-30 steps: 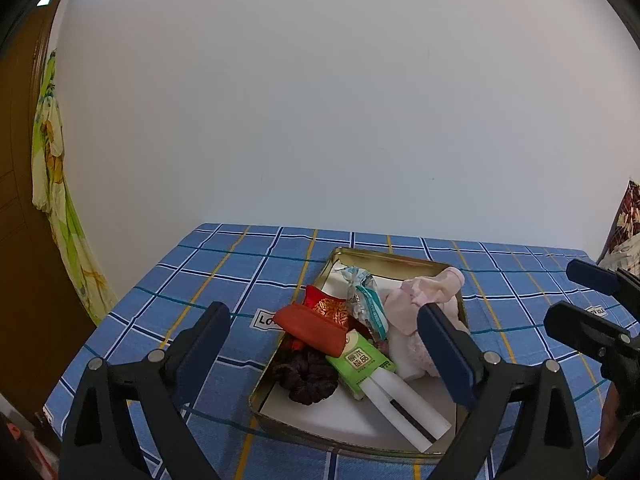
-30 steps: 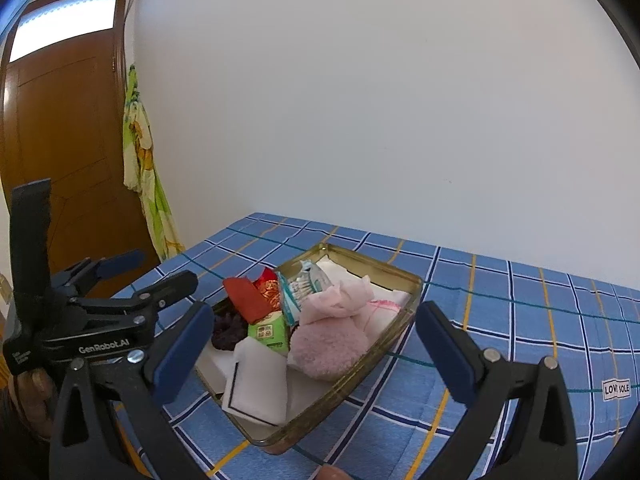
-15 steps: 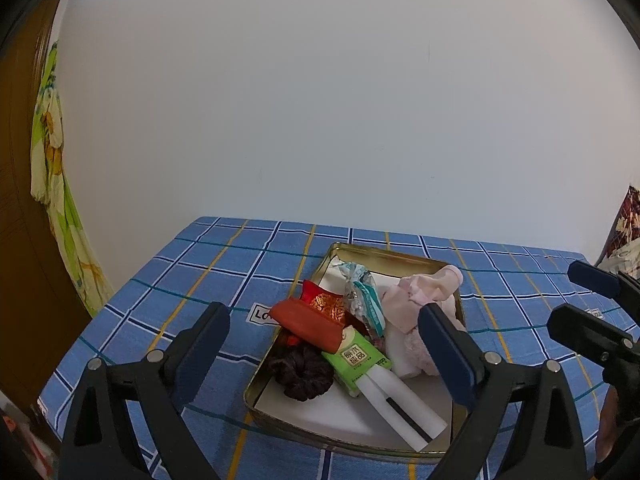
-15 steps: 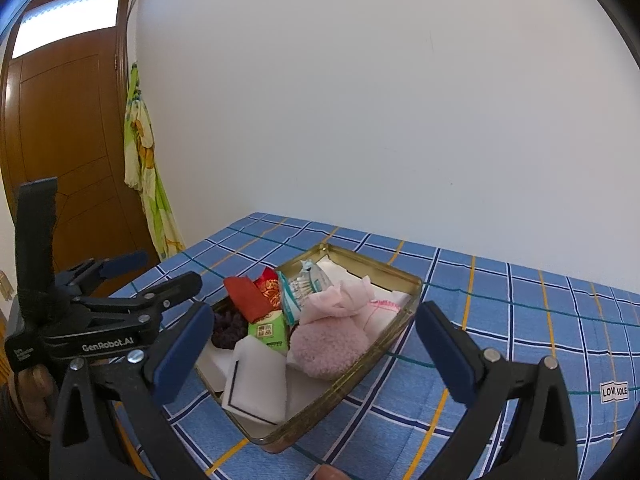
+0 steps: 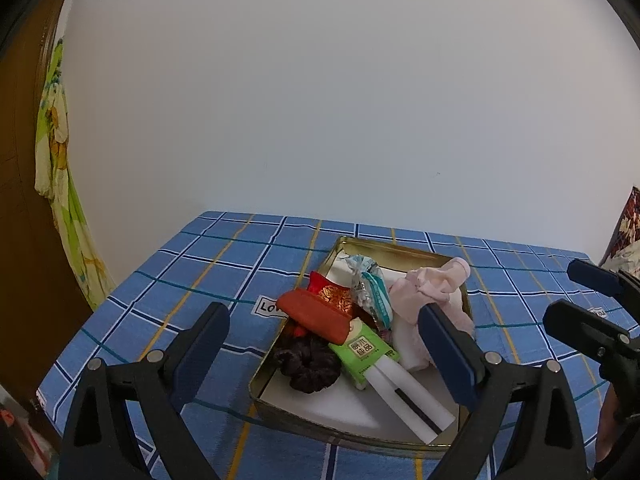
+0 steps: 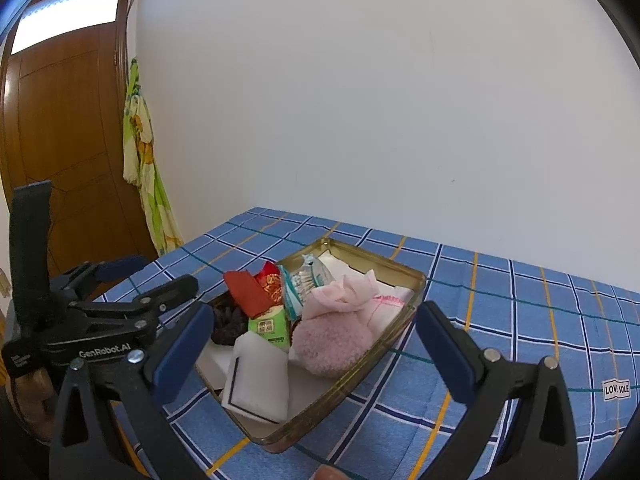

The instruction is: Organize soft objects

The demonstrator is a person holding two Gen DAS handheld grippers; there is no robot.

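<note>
A gold metal tin [image 5: 385,246] [image 6: 362,368] sits on the blue checked tablecloth and holds a heap of soft things. In it lie a fluffy pink puff [image 6: 332,346], a pale pink sock [image 5: 430,284], a red pouch [image 5: 312,314], a dark scrunchie [image 5: 308,364], a green-labelled packet [image 5: 362,350], a white foam block [image 6: 258,380] and a clear packet of swabs [image 6: 306,280]. My left gripper [image 5: 322,320] [image 6: 156,276] hovers open at the tin's near left. My right gripper [image 6: 314,316] [image 5: 576,300] hovers open at its near right. Neither touches anything.
The tablecloth [image 6: 520,320] spreads to the right of the tin, up to a white wall. A wooden door [image 6: 60,140] and a hanging green-yellow cloth [image 6: 144,160] stand to the left, beyond the table's edge. A patterned fabric [image 5: 628,224] shows at the far right.
Both views have shifted only slightly. The grippers stay open and the things in the tin have not moved.
</note>
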